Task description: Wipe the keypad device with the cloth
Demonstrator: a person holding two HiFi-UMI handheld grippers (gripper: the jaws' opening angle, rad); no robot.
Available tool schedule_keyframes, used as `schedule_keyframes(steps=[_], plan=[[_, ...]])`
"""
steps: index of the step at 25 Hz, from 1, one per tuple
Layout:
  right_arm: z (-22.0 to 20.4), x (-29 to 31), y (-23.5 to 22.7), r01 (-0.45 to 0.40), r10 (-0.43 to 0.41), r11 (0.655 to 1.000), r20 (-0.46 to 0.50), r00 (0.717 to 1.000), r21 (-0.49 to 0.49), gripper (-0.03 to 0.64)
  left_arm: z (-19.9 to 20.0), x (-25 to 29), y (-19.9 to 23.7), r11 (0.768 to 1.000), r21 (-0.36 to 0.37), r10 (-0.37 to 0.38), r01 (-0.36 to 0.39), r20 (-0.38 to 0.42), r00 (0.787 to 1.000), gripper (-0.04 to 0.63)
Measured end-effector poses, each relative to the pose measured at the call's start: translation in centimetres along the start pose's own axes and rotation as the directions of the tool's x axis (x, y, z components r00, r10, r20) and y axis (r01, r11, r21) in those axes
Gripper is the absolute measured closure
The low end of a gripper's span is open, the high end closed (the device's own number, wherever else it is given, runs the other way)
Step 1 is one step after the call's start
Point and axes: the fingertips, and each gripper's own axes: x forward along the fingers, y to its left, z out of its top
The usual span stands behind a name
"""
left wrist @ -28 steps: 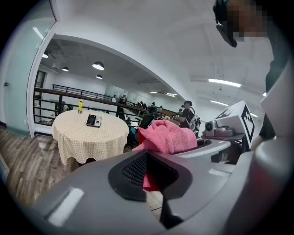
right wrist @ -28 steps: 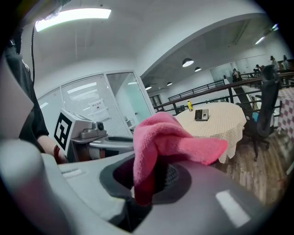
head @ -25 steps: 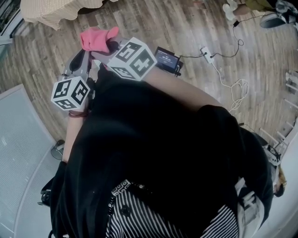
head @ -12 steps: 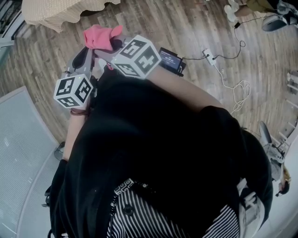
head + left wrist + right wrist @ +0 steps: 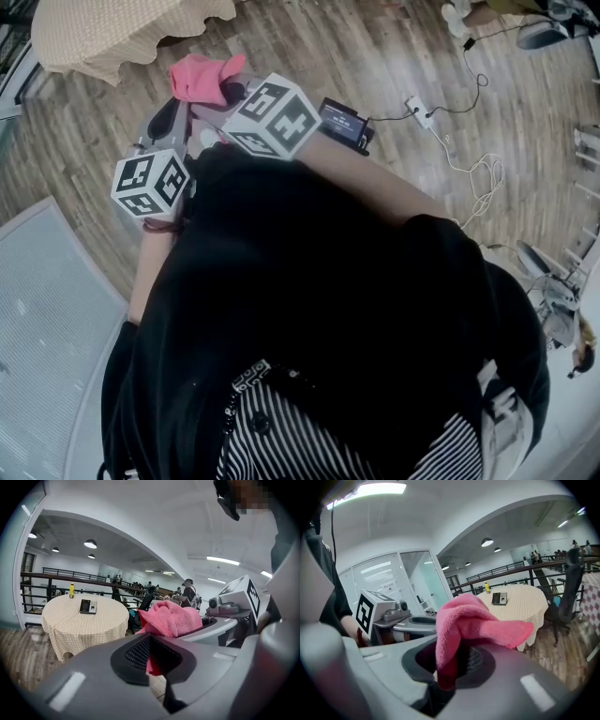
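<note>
1. Right tool [image 5: 450,667]: jaws clamped on a fold of the pink cloth [image 5: 473,625]. Most of the cloth stands up in a loose hump above the pads, and one flap lies over the right-hand jaw.
2. Left tool [image 5: 159,667]: jaws drawn near together with only a narrow slit, and nothing gripped that I can make out. The pink in the slit reads as the same cloth hanging beyond it. The two tools are held close together, tips near each other.
3. Keypad device [image 5: 88,606]: lies flat near the middle of the round desk [image 5: 84,627], which has no corners, well apart from both tools. A yellow bottle [image 5: 71,589] stands by the desk's far edge.
4. Change over the last second, head view:
   - Both marker cubes and the cloth have crept slightly up the frame.
   - The desk has slid toward the top-left corner of the frame.
   - The pale floor mat [image 5: 47,309] at the left has dropped lower.
   - The grip on the cloth is unchanged.
5. Reading: the person seems to be turning or stepping while carrying the cloth. Judged an approach phase; wiping has not begun and nothing has touched the device.
6. Next need, as I judge it: close on the desk's near edge, then bring the hump of cloth down onto the device face.
</note>
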Motion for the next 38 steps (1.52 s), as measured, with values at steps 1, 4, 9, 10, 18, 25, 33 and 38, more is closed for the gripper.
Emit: schedule_keyframes(steps=[1,4,9,10,18,25,33,38], plan=[[0.4,0.9,-0.3,0.005,-0.005,1.000,-0.003,1.000,0.001,0.555,0.2,0.3,1.0,1.000,0.000,-0.005,0.005,-0.002,1.000,0.591],[1.7,3.7,-1.0,0.014,-0.014,1.000,-0.012,1.000,0.001,0.555,0.8,0.8,4.0,1.000,-0.002,-0.019,0.019,-0.003,1.000,0.591],[5.9,8.3,-1.8,0.033,-0.033,0.999,-0.018,0.999,-0.001,0.555,3.9,1.5,9.9,0.999,-0.027,-0.032,0.032,0.019,0.999,0.591],[6.5,9.1,-1.9,0.036,-0.036,0.999,-0.021,0.999,0.001,0.555,4.4,1.5,10.8,0.999,-0.009,-0.032,0.032,0.018,0.999,0.591],[9.8,15.2,-1.8,0.073,-0.071,0.997,-0.052,0.996,0.027,0.555,6.1,1.1,17.2,0.996,0.062,-0.066,0.067,-0.009,0.998,0.591],[11.2,21.7,-0.1,0.069,-0.067,0.997,-0.065,0.996,0.031,0.555,5.6,-0.9,23.8,0.997,0.041,-0.066,0.066,0.000,0.998,0.591],[12.4,27.7,2.5,0.017,-0.017,1.000,-0.122,0.992,-0.004,0.555,5.1,-3.9,30.0,0.999,-0.029,-0.032,0.033,0.029,0.999,0.591],[12.3,29.1,3.0,-0.032,0.030,0.999,-0.156,0.987,-0.012,0.554,4.9,-4.8,31.2,0.999,-0.046,0.020,-0.018,0.038,0.999,0.591]])
